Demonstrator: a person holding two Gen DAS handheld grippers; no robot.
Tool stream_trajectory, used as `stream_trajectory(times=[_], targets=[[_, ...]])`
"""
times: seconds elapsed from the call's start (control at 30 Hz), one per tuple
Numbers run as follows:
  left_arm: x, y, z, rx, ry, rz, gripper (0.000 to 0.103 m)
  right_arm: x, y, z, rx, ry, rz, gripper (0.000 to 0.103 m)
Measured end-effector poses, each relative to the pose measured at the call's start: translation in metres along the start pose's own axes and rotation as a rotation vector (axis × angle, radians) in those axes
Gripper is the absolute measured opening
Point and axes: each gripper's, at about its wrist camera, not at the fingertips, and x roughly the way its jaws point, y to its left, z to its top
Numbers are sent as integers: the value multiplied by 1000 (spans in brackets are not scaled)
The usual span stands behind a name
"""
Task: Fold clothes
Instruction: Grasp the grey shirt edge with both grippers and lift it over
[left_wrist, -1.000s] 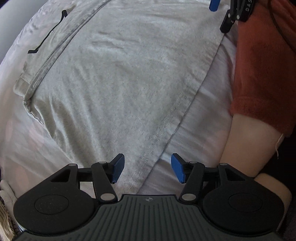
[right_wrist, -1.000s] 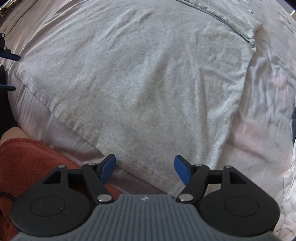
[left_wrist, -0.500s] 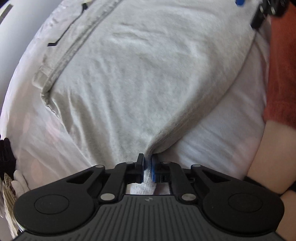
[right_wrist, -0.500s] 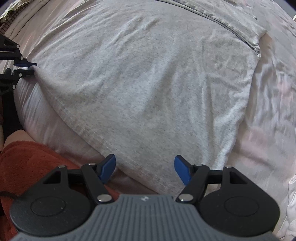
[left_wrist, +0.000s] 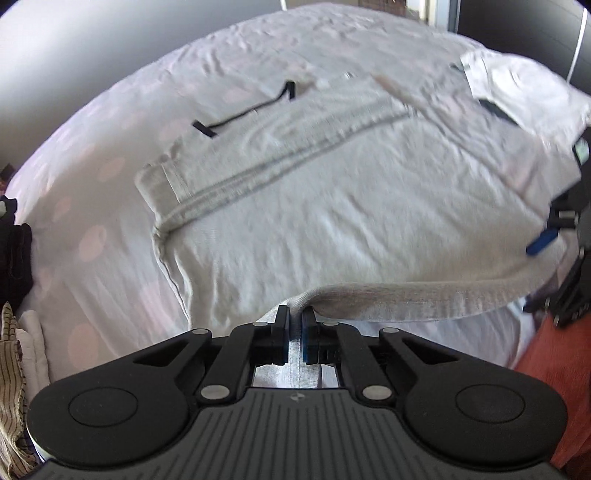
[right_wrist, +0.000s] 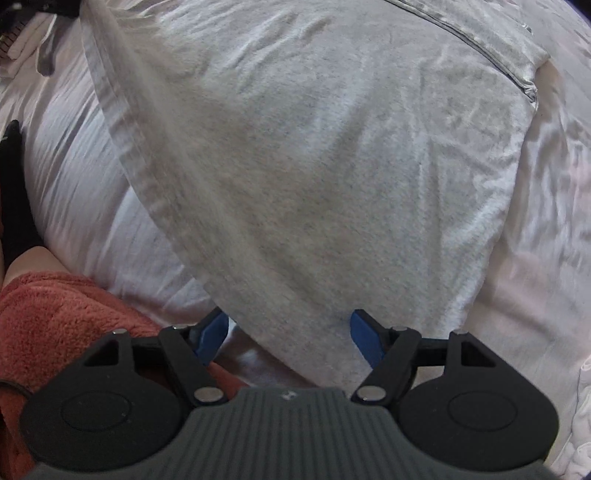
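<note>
Lying spread across a white bedsheet (left_wrist: 110, 258), the grey garment (left_wrist: 332, 206) covers most of both views; its near hem is raised off the sheet and stretches as a taut band toward the right of the left wrist view. A ribbed waistband (left_wrist: 258, 173) runs diagonally along its far edge, and a black drawstring (left_wrist: 240, 118) trails from there onto the sheet. The left gripper (left_wrist: 294, 332) is closed on the hem — a strip of grey fabric is pinched between the blue pads and hangs down behind them. The right gripper (right_wrist: 288, 332) has its fingers spread wide, with the hem's near corner lying between them and no contact visible on either pad (right_wrist: 364, 338). In the left wrist view this same gripper appears at the right edge, one blue pad (left_wrist: 541, 242) showing against the fabric. A rust-coloured fleece sleeve (right_wrist: 55, 310) fills the lower left of the right wrist view. Dark clothing (left_wrist: 16, 254) and a striped fabric (left_wrist: 11, 376) lie at the bed's left edge — details there are unclear.
</note>
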Motion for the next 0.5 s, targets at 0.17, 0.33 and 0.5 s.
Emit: stream_trajectory(times=[0.17, 0.33, 0.5], targets=[[-8, 4, 11, -14, -30, 9, 7, 3, 6, -1, -29, 9, -112, 74], [-13, 9, 6, -14, -30, 18, 7, -3, -4, -11, -18, -7, -189, 48], [-10, 11, -5, -3, -18, 28, 7, -18, -17, -28, 30, -109, -251, 13]])
